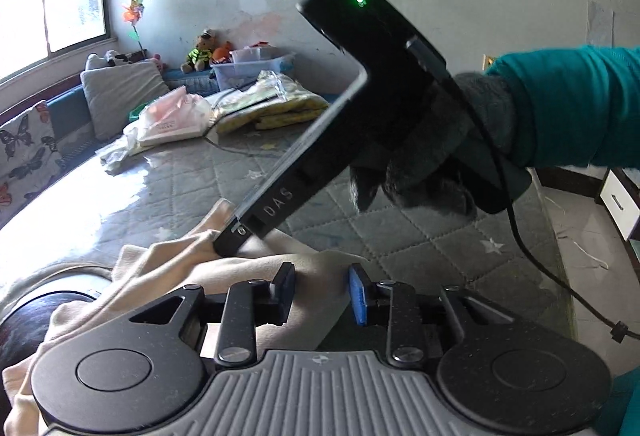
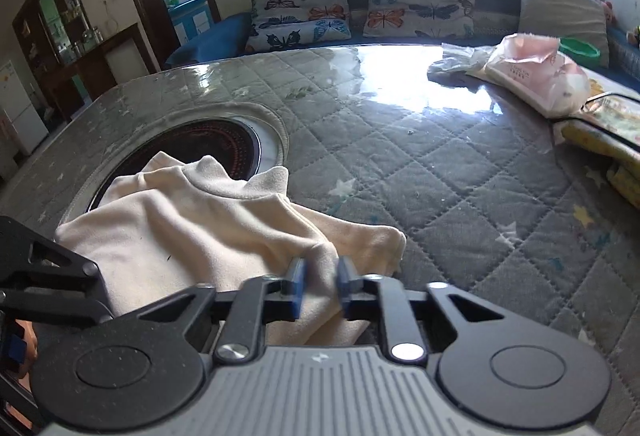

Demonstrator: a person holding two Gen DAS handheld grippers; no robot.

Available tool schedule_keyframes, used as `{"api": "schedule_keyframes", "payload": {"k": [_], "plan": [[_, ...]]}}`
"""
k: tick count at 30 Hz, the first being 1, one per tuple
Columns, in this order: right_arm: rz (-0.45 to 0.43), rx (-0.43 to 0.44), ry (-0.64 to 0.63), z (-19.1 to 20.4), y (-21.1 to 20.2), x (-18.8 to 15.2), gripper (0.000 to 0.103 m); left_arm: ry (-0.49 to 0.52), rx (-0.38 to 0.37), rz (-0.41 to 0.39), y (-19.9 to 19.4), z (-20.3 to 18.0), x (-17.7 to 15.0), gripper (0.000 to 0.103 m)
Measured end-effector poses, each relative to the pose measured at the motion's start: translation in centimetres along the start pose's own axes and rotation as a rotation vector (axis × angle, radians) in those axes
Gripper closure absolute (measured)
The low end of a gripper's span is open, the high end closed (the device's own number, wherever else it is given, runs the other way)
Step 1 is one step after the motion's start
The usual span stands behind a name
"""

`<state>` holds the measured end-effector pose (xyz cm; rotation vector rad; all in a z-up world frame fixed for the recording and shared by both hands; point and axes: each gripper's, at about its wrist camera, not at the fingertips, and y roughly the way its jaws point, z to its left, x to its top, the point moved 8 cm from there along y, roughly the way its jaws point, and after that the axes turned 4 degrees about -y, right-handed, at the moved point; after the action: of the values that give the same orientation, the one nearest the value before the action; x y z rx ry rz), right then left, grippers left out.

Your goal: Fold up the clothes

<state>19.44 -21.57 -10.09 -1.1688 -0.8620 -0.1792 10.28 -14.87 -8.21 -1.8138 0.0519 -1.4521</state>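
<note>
A cream garment [image 2: 192, 220] lies bunched on the quilted grey table cover, partly over a round dark heater opening [image 2: 200, 144]. My right gripper [image 2: 321, 290] has its jaws closed in on a fold of the cream garment, and cloth fills the narrow gap. In the left wrist view the garment [image 1: 168, 264] lies under my left gripper [image 1: 322, 290], whose jaws stand apart over the cloth. The right gripper's black body [image 1: 320, 140], held by a gloved hand, crosses that view and its tip touches the garment.
Plastic-wrapped packages [image 2: 536, 76] and a yellow folded stack [image 2: 604, 128] lie at the table's far right. Butterfly cushions [image 2: 420, 0] line a blue sofa behind. A black cable [image 1: 532, 256] hangs from the right gripper. Toys and a plastic box [image 1: 248, 66] stand by the wall.
</note>
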Motion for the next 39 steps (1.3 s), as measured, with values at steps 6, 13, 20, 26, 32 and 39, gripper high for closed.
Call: {"api": "schedule_keyframes", "payload": {"k": [6,13,20,26,32,39], "plan": [[-0.088,-0.148,-0.152,0.6,-2.0,2.3,0.103,-0.003,-0.039,0.031,0.9,-0.4,-0.6,0.071],[-0.054,-0.143,-0.074,-0.6,-0.3,1.3,0.099,-0.024,-0.036,0.022,0.4,-0.2,-0.7,0.069],[-0.112,-0.082,-0.129,1.8,-2.4,2.7,0.082,-0.125,0.093,-0.053,-5.4,5.0,-1.0,0.069],[-0.088,-0.040,-0.103,2.8,-0.2,2.1,0.076,-0.310,0.465,-0.032,-10.0,14.6,-4.0,0.069],[-0.059,-0.069,-0.130,3.1,0.9,1.5,0.076,-0.407,0.525,0.063,-9.5,18.6,-7.3,0.064],[-0.046,-0.124,-0.185,3.8,1.5,1.7,0.076,-0.367,0.527,0.084,-8.5,18.8,-7.8,0.096]]}}
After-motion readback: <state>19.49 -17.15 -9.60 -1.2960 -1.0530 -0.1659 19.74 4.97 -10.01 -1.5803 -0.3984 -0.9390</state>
